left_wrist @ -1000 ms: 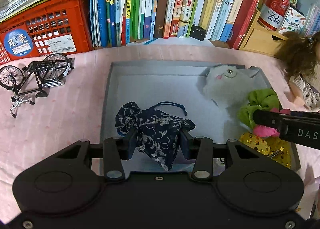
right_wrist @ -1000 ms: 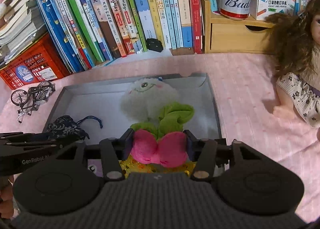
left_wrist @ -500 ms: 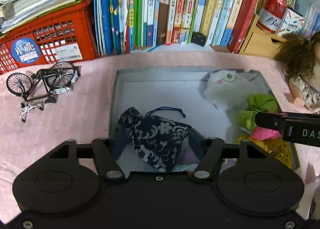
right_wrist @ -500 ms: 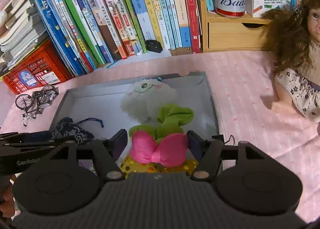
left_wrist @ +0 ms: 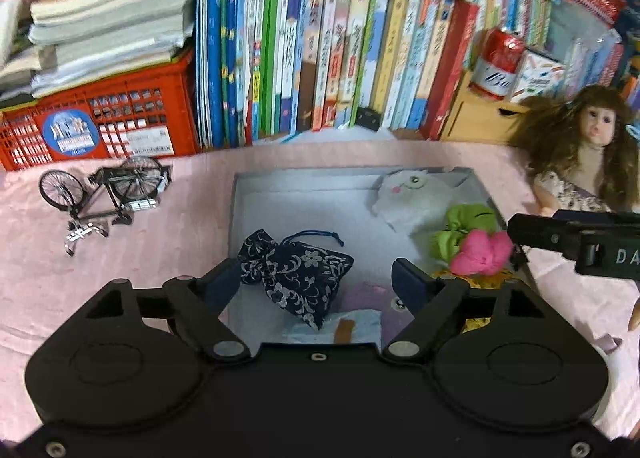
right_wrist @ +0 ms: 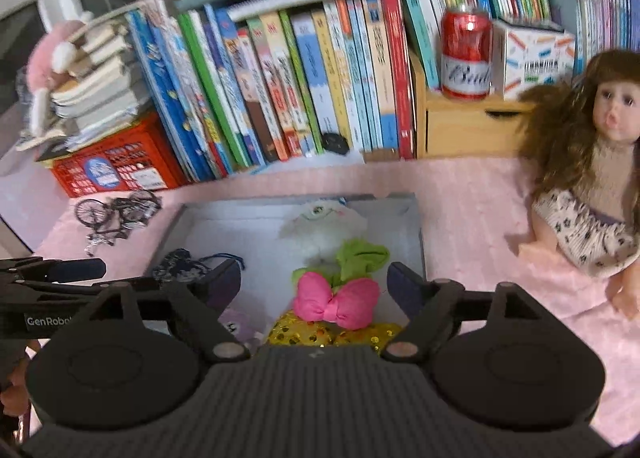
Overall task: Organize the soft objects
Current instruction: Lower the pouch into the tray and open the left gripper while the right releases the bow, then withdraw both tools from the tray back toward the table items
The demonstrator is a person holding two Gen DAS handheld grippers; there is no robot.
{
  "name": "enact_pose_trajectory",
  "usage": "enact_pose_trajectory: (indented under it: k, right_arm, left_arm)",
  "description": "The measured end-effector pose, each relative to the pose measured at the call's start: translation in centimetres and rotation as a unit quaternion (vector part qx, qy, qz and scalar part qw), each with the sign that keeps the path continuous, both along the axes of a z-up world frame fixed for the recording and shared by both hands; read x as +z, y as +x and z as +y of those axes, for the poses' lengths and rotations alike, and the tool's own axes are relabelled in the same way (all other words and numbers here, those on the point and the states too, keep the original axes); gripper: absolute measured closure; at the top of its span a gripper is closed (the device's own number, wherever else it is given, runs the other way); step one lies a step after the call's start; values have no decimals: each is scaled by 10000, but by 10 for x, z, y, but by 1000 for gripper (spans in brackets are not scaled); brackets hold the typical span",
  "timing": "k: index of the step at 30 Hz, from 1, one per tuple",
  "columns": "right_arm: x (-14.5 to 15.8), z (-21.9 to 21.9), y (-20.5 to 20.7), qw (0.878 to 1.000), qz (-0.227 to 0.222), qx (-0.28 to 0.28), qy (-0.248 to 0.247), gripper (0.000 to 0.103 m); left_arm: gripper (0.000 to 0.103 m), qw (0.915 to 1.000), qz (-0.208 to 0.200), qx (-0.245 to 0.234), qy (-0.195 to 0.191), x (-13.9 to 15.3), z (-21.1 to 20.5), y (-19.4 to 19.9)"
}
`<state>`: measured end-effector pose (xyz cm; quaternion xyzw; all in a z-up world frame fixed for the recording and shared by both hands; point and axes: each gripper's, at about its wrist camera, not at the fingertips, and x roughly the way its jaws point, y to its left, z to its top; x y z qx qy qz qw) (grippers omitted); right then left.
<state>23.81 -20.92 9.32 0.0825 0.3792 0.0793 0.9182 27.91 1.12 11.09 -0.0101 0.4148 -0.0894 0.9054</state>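
A dark blue flowered pouch (left_wrist: pixel 298 276) lies in the grey tray (left_wrist: pixel 304 181), between the spread fingers of my left gripper (left_wrist: pixel 316 282), which touch nothing; its jaws are opening. A pink bow (right_wrist: pixel 336 300) rests on a gold sequin piece (right_wrist: pixel 332 334) in the same tray, between the wide fingers of my right gripper (right_wrist: pixel 314 286), also opening and clear of it. A white plush (right_wrist: pixel 324 225) and a green cloth (right_wrist: pixel 360 256) lie further back. In the left wrist view the bow (left_wrist: pixel 482 252) sits beside the right gripper's finger.
A doll (right_wrist: pixel 592 193) sits on the pink cloth to the right. A toy bicycle (left_wrist: pixel 104 193) stands left of the tray before a red crate (left_wrist: pixel 100 121). Books (left_wrist: pixel 340 57), a red can (right_wrist: pixel 466 53) and a wooden drawer box (right_wrist: pixel 464 125) line the back.
Both grippers let go: the left released the pouch, the right released the pink bow. Both spread wide and drew up and back from the tray.
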Motion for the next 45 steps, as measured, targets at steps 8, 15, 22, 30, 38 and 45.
enact_pose_trajectory:
  k: [8,15,22,30,38,45]
  right_arm:
    - [23,-5,-43,9983,-538,221,44,11]
    - [33,-10,-87,9943,-993,374,114,10]
    - [39,-17,-132,9879,-1498,392,-83,6]
    - [29,-28,-178,9794,-1899,346,-590,1]
    - [7,-43,-206,9764,-1982,204,-829,0]
    - [-15,-55,-221,9778,-1905,49,-870,0]
  left_arm:
    - [18,9988,-423,-133,-186,23,14,-47]
    - [16,9961,-795,-258,-276,33,19,-91]
    - [13,9920,-1160,-373,-343,39,26,-132]
    - [9,9888,-1442,-317,-194,39,43,-167]
    - [8,9889,-1479,50,-109,19,70,-189]
    - [8,9907,-1272,436,-225,-3,90,-195]
